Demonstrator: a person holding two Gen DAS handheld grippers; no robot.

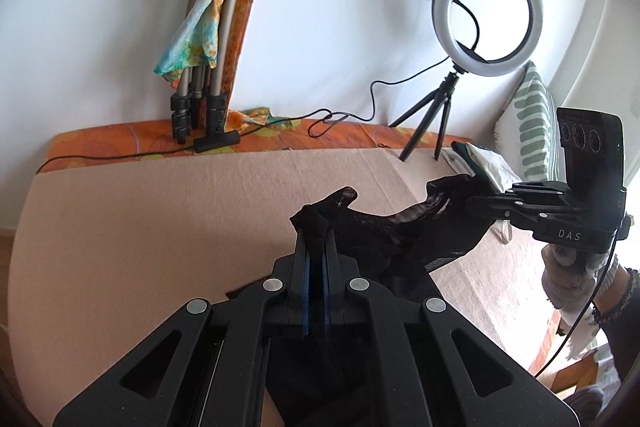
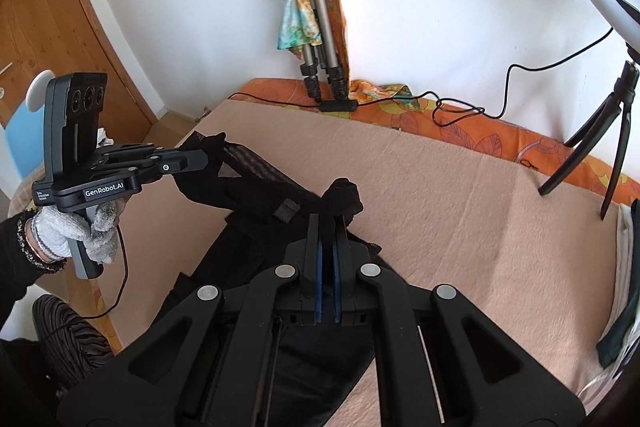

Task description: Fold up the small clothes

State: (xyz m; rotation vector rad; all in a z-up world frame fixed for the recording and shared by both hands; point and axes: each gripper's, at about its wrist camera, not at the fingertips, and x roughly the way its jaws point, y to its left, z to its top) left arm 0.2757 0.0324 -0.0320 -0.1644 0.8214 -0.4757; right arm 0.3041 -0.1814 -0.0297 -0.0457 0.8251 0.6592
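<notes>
A black mesh garment hangs stretched between my two grippers above a beige blanket. In the left wrist view my left gripper is shut on one bunched corner of it, and my right gripper comes in from the right, shut on the other end. In the right wrist view my right gripper pinches a dark fold of the garment, whose lower part drapes under the gripper body onto the blanket. My left gripper, held by a gloved hand, grips the far corner.
A ring light on a small tripod stands at the back right, its cable running along the orange sheet. A folded tripod with a colourful scarf leans on the wall. A striped pillow and folded clothes lie at the right.
</notes>
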